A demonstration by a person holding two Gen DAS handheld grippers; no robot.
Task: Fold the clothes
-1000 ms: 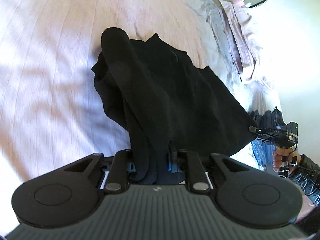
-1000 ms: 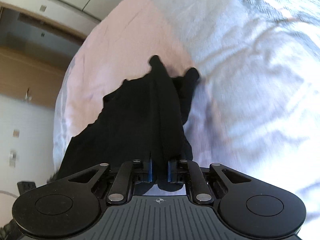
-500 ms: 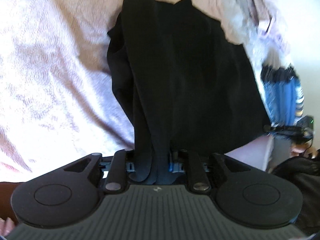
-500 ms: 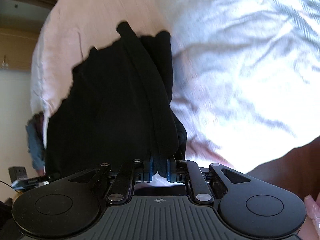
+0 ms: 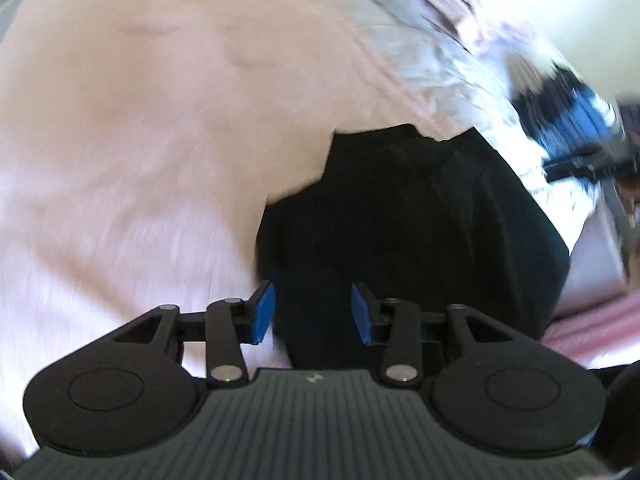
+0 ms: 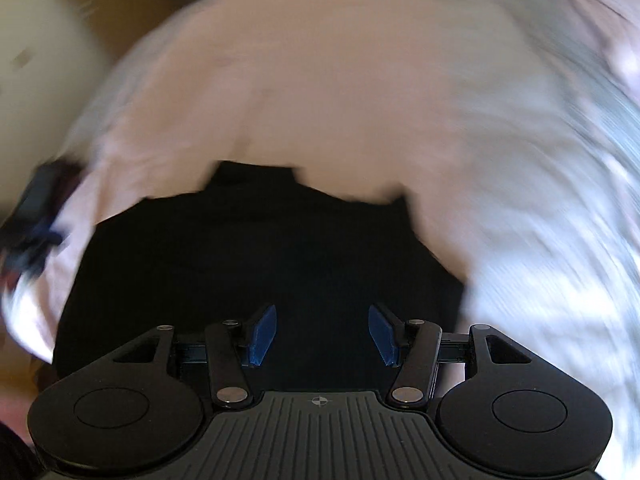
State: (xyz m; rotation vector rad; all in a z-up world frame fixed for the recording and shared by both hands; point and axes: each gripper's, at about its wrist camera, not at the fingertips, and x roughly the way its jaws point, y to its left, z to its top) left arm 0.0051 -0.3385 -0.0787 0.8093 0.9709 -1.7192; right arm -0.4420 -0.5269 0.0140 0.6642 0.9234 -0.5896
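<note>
A black garment (image 5: 400, 220) lies in a folded heap on the pink bedsheet (image 5: 140, 160), just beyond my left gripper (image 5: 313, 312). The jaws are opening, and the blue pads (image 5: 264, 312) stand apart without pressing on the cloth behind them. In the right wrist view the same black garment (image 6: 260, 260) spreads wide on the sheet (image 6: 360, 100) under my right gripper (image 6: 323, 334). Its jaws are opening too, its pads (image 6: 384, 334) clear of the fabric. Both views are blurred by motion.
A blurred stack of blue and dark clothes (image 5: 572, 112) sits at the right edge of the bed, beside crumpled grey and lilac bedding (image 5: 432, 40). A pale wall and wooden furniture (image 6: 60, 20) lie past the bed's far left edge.
Both grippers were shut on the hanging black garment; now both have let go with jaws apart. The garment has dropped onto the bed in a shorter, folded shape. Both views swung.
</note>
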